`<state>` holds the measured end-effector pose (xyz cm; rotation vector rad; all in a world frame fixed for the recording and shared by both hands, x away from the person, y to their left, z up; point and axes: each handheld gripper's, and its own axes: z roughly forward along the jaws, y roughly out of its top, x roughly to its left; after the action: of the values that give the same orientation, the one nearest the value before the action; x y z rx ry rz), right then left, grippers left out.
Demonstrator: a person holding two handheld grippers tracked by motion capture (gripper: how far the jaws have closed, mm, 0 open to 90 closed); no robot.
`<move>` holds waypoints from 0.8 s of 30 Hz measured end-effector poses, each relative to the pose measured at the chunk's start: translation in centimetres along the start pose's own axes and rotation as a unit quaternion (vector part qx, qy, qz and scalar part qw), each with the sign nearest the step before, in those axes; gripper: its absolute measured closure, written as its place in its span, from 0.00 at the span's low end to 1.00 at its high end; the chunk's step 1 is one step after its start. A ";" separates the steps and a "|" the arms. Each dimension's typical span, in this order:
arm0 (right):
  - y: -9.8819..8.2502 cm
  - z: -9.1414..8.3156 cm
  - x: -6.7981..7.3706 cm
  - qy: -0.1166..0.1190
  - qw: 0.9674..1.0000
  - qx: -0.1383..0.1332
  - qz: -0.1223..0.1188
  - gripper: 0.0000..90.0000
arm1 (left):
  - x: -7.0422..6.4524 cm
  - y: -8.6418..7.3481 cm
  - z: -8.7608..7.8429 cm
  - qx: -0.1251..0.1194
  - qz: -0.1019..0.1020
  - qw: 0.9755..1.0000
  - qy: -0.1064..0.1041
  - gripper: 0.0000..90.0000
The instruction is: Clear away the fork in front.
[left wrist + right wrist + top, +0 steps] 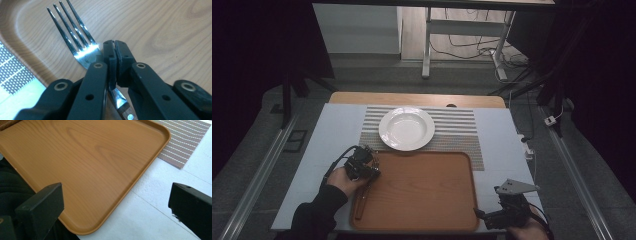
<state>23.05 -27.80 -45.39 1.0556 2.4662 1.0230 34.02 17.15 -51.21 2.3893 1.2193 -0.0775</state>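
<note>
Left tongs [115, 50] clenched my fork [75, 40] by its thin neck; right tongs [115, 202] gaped. Fork could pivot and slip onto the tray [87, 170].

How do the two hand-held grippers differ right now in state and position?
The left hand-held gripper has its jaws shut on the fork; the right hand-held gripper has its jaws wide apart and holds nothing. The left sits over the left side of the wooden tray; the right is at the tray's near right corner. The right carries a grey three-cornered plate. Both are black and held in a hand.
</note>
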 end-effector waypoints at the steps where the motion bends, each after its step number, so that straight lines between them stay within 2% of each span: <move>1: 0.0 0.0 0.0 0.000 1.000 0.000 0.000 0.00 | 0.0 0.0 -0.1 0.000 -0.002 1.000 0.005 0.96; 8: 0.0 -0.1 0.0 -0.002 1.000 0.001 0.000 0.00 | 0.3 -0.6 -1.3 -0.024 -0.005 0.999 0.023 0.80; 14: 0.0 -0.1 0.0 -0.002 1.000 0.001 0.001 0.00 | 0.2 -1.3 -2.6 -0.059 0.005 0.998 0.012 0.54; 18: 0.0 -0.1 0.0 -0.003 1.000 -0.001 0.002 0.00 | -0.2 -1.8 -3.3 -0.082 0.022 0.996 0.004 0.38; 21: 0.0 -0.1 0.0 -0.004 1.000 0.000 0.001 0.00 | -0.7 -2.0 -3.6 -0.090 0.017 0.996 0.009 0.31; 24: 0.0 -0.1 0.0 -0.003 1.000 -0.002 0.003 0.00 | -1.0 -2.4 -3.9 -0.098 0.021 0.995 0.007 0.24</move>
<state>22.97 -27.85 -45.37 1.0637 2.4577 1.0242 30.94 19.23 -48.33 2.2475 1.1271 0.0701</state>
